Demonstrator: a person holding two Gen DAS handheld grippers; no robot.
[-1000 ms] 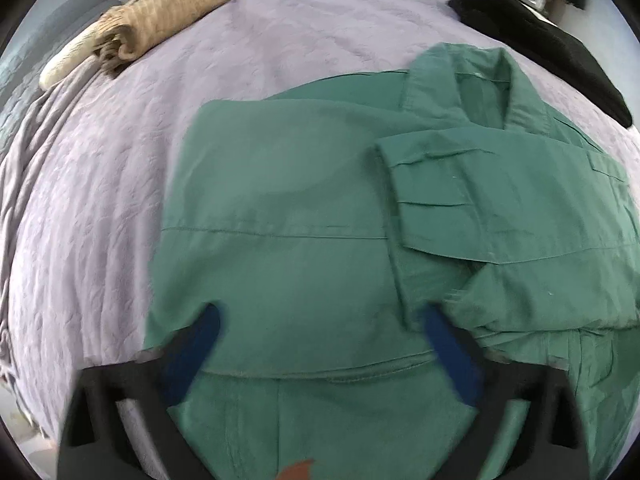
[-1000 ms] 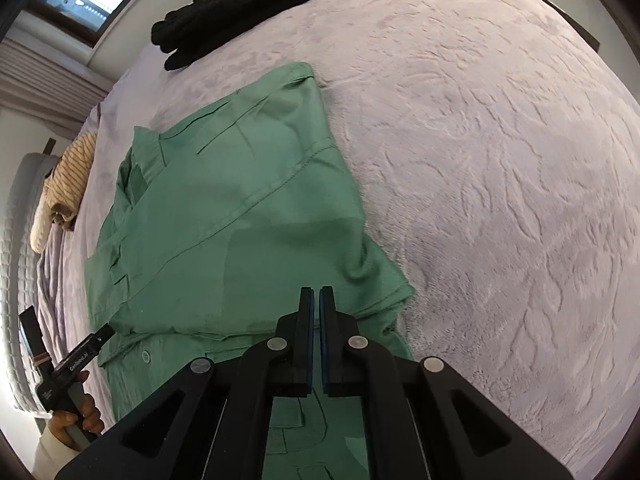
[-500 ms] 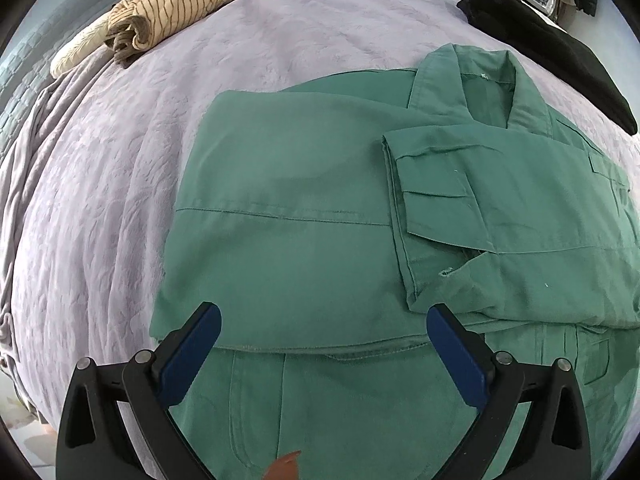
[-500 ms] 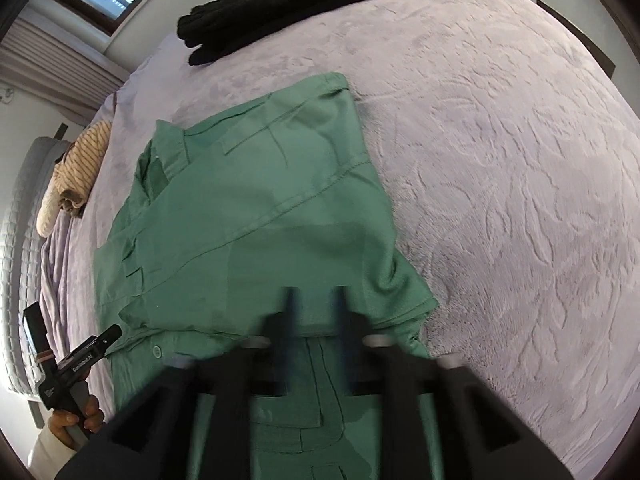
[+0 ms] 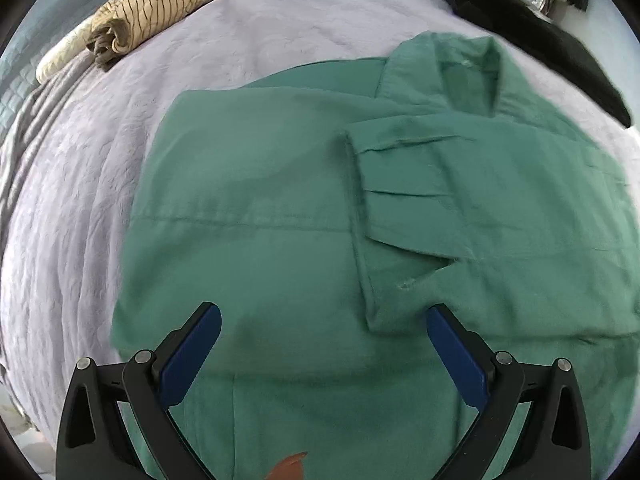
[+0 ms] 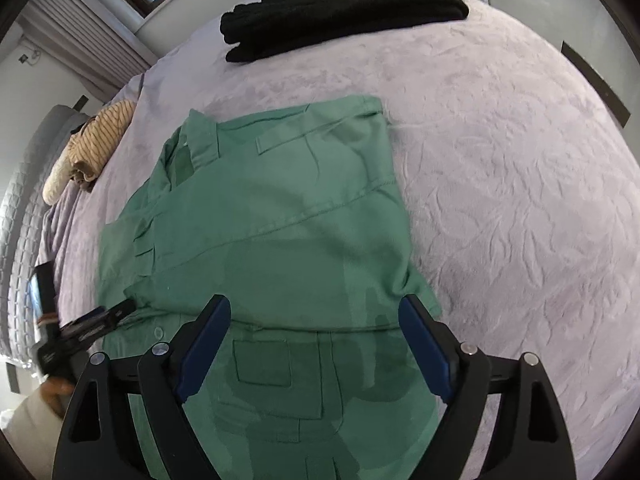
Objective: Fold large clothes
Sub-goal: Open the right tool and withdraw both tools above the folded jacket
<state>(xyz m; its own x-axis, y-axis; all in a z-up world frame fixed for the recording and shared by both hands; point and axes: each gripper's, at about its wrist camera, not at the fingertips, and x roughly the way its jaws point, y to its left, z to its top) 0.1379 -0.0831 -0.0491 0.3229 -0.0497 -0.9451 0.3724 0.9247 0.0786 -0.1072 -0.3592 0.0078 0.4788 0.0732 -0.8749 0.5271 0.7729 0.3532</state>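
Observation:
A large green garment [image 5: 280,208] lies flat on the lilac bedspread [image 5: 80,220], collar at the far end and both sleeves folded in across its chest. It also shows in the right wrist view [image 6: 280,220], with its pocketed lower part nearest me. My left gripper [image 5: 324,356] is open and empty just above the garment's lower middle. My right gripper [image 6: 316,344] is open and empty above the right side of the fold line. The left gripper appears in the right wrist view [image 6: 92,328] at the garment's left edge.
A striped beige garment [image 5: 152,20] lies rolled at the far left of the bed. A folded black garment [image 6: 340,16] lies at the far right. The bed's left edge [image 5: 16,360] drops off close to my left gripper.
My right gripper has gone from shut to wide open and moved forward over the garment. My left gripper stayed open and moved slightly closer over the garment.

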